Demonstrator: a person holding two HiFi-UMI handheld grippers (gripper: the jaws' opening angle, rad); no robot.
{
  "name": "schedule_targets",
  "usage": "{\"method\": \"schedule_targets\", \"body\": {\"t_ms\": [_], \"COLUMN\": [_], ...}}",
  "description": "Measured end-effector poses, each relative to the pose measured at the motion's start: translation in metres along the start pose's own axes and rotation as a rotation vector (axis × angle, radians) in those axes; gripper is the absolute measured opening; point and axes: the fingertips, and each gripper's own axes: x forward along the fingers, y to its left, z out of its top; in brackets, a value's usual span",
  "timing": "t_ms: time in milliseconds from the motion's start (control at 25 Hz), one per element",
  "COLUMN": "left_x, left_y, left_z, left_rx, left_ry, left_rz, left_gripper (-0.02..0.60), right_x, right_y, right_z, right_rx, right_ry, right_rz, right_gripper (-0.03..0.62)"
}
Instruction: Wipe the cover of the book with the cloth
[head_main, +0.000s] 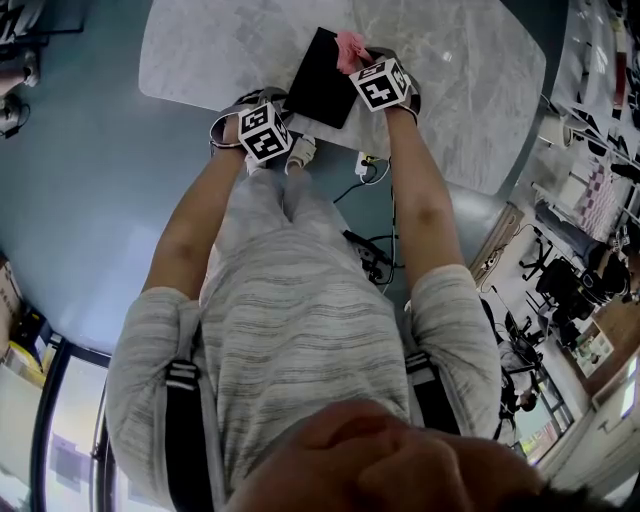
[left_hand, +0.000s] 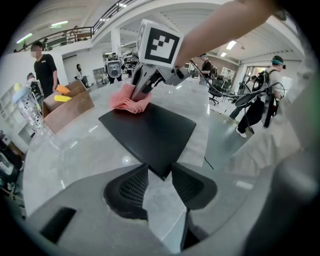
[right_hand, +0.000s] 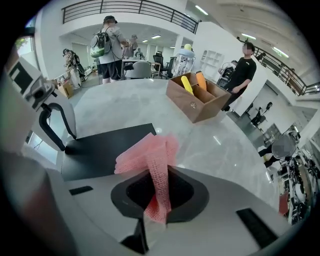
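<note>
- Head view: A thin black rectangular book (head_main: 322, 78) lies flat, cover up, on the pale marble surface (head_main: 450, 80), just ahead of the person. It sits askew to the surface edge, and its long axis appears to run away from the person, slanting toward the right gripper (head_main: 368, 62). That gripper presses a bunched pink knitted cloth (head_main: 350, 48) at the book's far right edge. The left gripper (head_main: 280, 100) stands at the near left corner.
- Left gripper view: The left gripper's (left_hand: 160, 172) fingers (left_hand: 132, 187) stand wide apart on either side of the book's (left_hand: 150, 132) nearest corner, which points straight between them. Whether they touch it cannot be told. The cloth (left_hand: 129, 102) sits on the far corner under the right gripper (left_hand: 142, 90).
- Right gripper view: The right gripper's (right_hand: 159, 195) fingers are narrow, pinching the cloth (right_hand: 150, 157), whose loose folds fan out over the book's (right_hand: 107, 145) edge.
- Judgement: The wipe looks under way at one edge. The matte cover shows no marks, so how much is cleaned cannot be told, and most of it seems left to cross.
</note>
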Motion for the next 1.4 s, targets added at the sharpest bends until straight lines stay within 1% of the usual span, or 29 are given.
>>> {"method": "schedule_targets", "body": {"t_ms": [120,200,560,1400], "left_x": [0.001,0.002,0.001,-0.001], "left_y": [0.002,0.003,0.003,0.001], "left_z": [-0.001,-0.001,-0.001,0.0], "left_rx": [-0.002,-0.003,0.001,0.011], "left_ry": [-0.001,-0.004,-0.003,0.006], "left_rz": [0.0,0.0,-0.003,-0.002], "left_gripper": [0.156,0.156,0.156,0.156], "right_x": [0.004,0.003,-0.007,-0.036], "right_y": [0.003,0.004,0.029,0.11], "right_z": [0.0,-0.002,-0.006,-0.026], "right_rx": [-0.032,-0.028,-0.025,-0.044], "right_ry": [-0.011,-0.024,-0.056,-0.103], "right_rz": [-0.018,-0.017,0.021,0.097], "right_gripper": [0.043,0.043,0.043,0.043]}}
